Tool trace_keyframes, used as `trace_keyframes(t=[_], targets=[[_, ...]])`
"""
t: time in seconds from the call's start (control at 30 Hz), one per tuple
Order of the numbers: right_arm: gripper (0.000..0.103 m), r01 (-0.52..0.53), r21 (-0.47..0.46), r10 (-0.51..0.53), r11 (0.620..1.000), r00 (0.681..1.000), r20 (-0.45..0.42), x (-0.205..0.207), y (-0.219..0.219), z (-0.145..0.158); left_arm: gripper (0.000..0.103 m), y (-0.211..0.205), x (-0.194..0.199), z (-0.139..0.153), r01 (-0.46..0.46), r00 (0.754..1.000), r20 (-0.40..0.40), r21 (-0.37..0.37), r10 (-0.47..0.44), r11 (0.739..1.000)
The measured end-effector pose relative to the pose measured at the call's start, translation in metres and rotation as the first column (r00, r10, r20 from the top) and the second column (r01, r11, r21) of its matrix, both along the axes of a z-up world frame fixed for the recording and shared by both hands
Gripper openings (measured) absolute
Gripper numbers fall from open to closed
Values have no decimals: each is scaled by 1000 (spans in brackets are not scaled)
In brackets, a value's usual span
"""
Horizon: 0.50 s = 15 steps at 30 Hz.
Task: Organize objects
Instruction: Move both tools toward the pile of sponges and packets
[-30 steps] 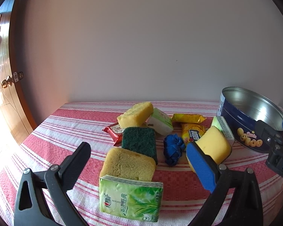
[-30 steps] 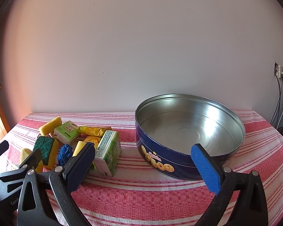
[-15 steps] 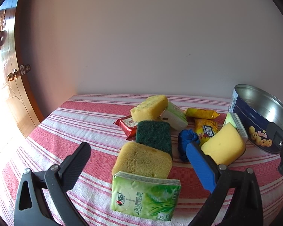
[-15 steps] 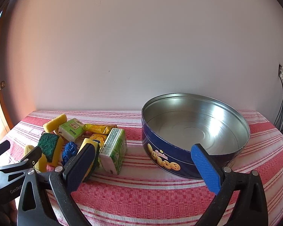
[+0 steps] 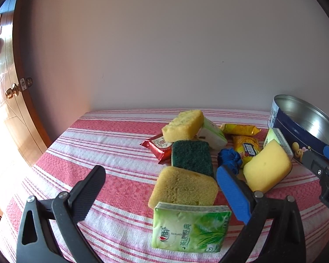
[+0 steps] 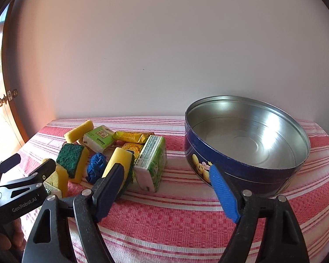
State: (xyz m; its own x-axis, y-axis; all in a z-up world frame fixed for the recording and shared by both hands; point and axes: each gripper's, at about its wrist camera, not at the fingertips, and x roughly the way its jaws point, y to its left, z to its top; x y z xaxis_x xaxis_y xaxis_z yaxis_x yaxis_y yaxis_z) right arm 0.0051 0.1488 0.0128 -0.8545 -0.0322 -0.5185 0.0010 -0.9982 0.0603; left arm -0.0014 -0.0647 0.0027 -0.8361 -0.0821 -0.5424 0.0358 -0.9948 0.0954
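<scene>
Left wrist view: left gripper (image 5: 158, 185) was spread wide, holding nothing, hovering over the near end of the pile. Between its fingers lay a tan sponge (image 5: 183, 187) w/ a green tissue pack (image 5: 189, 228) leaning against its front. Behind those: a green scrub pad (image 5: 192, 156), a red packet (image 5: 159, 145), another yellow sponge (image 5: 183, 126) resting on a white-green pack (image 5: 212, 132), a blue cloth knot (image 5: 229, 157), two yellow snack packets (image 5: 241, 129), and a smooth yellow sponge (image 5: 267, 168). The tin (image 5: 304, 127) sat at the far right, right gripper's tip in front of it.

Right wrist view: right gripper (image 6: 162, 191) was also spread, empty, aimed at the cloth (image 6: 186, 219) btwn pile and tin (image 6: 247, 146). Its left finger overlapped the yellow sponge in the picture; contact couldn't be told. A tall green pack (image 6: 152, 163) stood nearest the tin. Tin interior was bare metal, nothing in it.

Progress, as a judgement: basically at the start. All items were out on the cloth, none sorted; presumably everything had yet to go into the tin.
</scene>
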Motion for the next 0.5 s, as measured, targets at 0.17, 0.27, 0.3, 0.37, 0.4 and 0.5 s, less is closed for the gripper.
trace_keyframes(t=[0.17,0.27,0.3,0.37,0.4,0.5], targets=[[82,-48,-17,49,999,998,34,-3,-7,-7,103,-52,-3,5,-73,997,-7,88,74,993],[82,-73,-16,74,997,995,63,-6,-13,-13,102,-70,-3,4,-94,996,18,182,92,979],[82,-77,-11,78,997,994,74,-7,-15,-15,102,-70,-4,4,-83,996,36,208,77,975],[82,-86,-21,87,996,992,89,-11,-16,-17,102,-60,-5,2,-19,998,58,241,5,970],[82,-84,-31,86,996,992,93,-11,-14,-18,102,-52,-4,1,19,997,66,233,-35,972],[82,-81,-65,88,995,990,109,-16,-10,-21,102,-22,-1,-3,133,985,91,156,-148,979]])
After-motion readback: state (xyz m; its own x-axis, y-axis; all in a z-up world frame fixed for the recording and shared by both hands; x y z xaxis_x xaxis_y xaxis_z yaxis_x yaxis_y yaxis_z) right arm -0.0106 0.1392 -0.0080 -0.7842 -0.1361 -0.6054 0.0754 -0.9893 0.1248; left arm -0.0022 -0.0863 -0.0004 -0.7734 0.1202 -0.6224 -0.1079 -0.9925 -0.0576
